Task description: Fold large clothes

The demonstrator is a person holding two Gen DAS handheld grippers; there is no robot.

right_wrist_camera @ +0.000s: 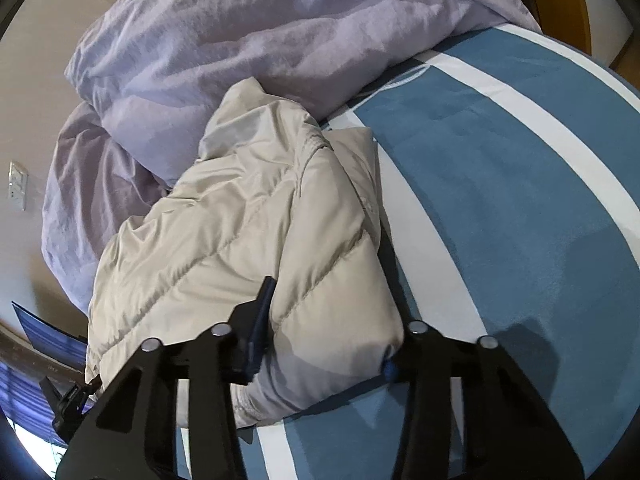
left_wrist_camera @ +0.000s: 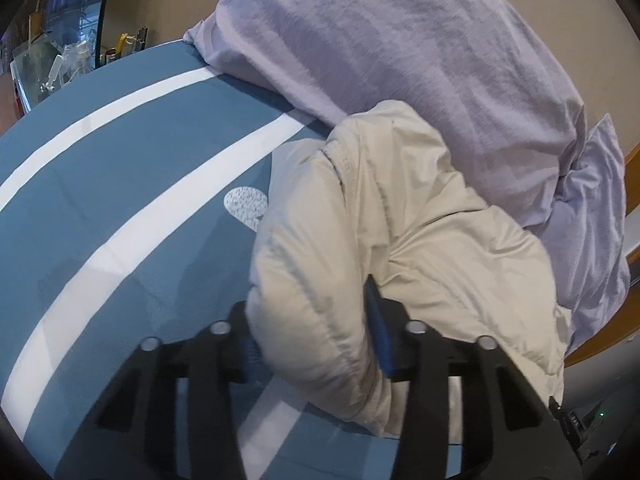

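A lilac duvet [right_wrist_camera: 248, 40] lies bunched at the head of the bed. Under it stretches a blue sheet [left_wrist_camera: 100, 184] with white stripes [left_wrist_camera: 132, 236], and a light switch [right_wrist_camera: 18, 186] sits on the wall.

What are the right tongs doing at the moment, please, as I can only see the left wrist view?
Observer: The right tongs are closed across a folded corner of the beige puffer jacket. One finger is on top and the other is mostly hidden at the jacket's edge.
Operator: Thank you. How does the jacket lie from that side?
Observer: It lies as a folded bundle on the blue striped bedsheet, with its collar pointing toward the lilac duvet.
Operator: Is anything else there that I cannot see?
Observer: A white wall switch shows on the wall beyond the duvet.
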